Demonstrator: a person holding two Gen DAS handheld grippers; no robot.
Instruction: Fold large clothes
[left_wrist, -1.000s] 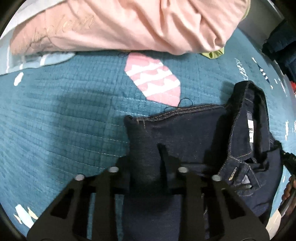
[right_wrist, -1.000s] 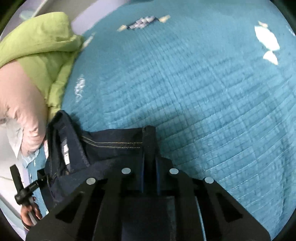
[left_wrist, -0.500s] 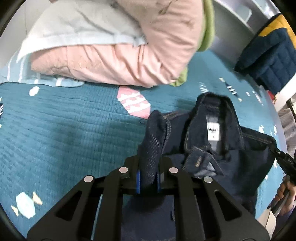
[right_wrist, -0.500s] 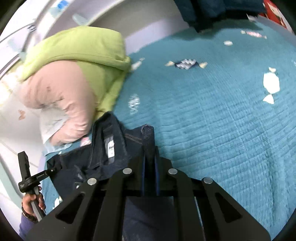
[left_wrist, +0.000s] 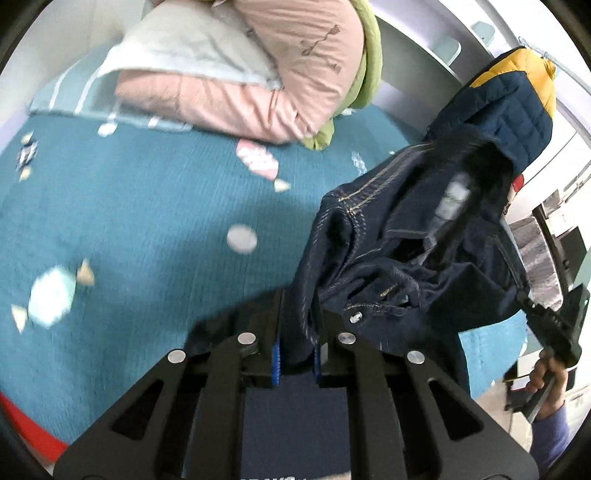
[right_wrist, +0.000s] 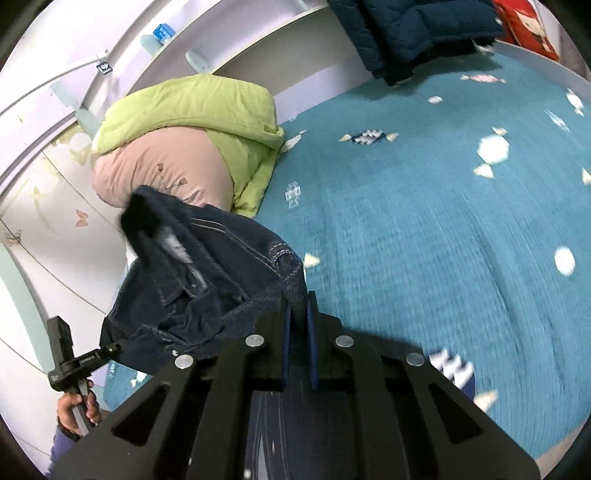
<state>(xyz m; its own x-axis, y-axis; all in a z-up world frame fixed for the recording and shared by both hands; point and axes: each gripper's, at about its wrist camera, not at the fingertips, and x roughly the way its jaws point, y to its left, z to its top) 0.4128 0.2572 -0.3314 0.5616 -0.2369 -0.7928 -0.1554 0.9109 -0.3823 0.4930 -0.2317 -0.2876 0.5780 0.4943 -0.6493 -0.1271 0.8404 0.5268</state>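
A pair of dark blue jeans (left_wrist: 413, 236) hangs in the air between my two grippers, held at the waistband, its white label showing inside. My left gripper (left_wrist: 297, 314) is shut on one end of the waistband. My right gripper (right_wrist: 297, 314) is shut on the other end of the jeans (right_wrist: 207, 266). The right gripper also shows at the far right of the left wrist view (left_wrist: 554, 325), and the left gripper at the lower left of the right wrist view (right_wrist: 70, 362). The jeans hang above the teal quilted bedspread (left_wrist: 147, 229).
A pile of pink (left_wrist: 258, 85) and lime green bedding (right_wrist: 192, 110) lies at the head of the bed (right_wrist: 424, 221). A navy and yellow puffer jacket (left_wrist: 517, 96) lies at the far edge, also seen in the right wrist view (right_wrist: 417, 26). White wall and shelves behind.
Both grippers have lifted the jeans from flat on the bedspread up into the air. The waistband now hangs open between them and the bed lies farther below.
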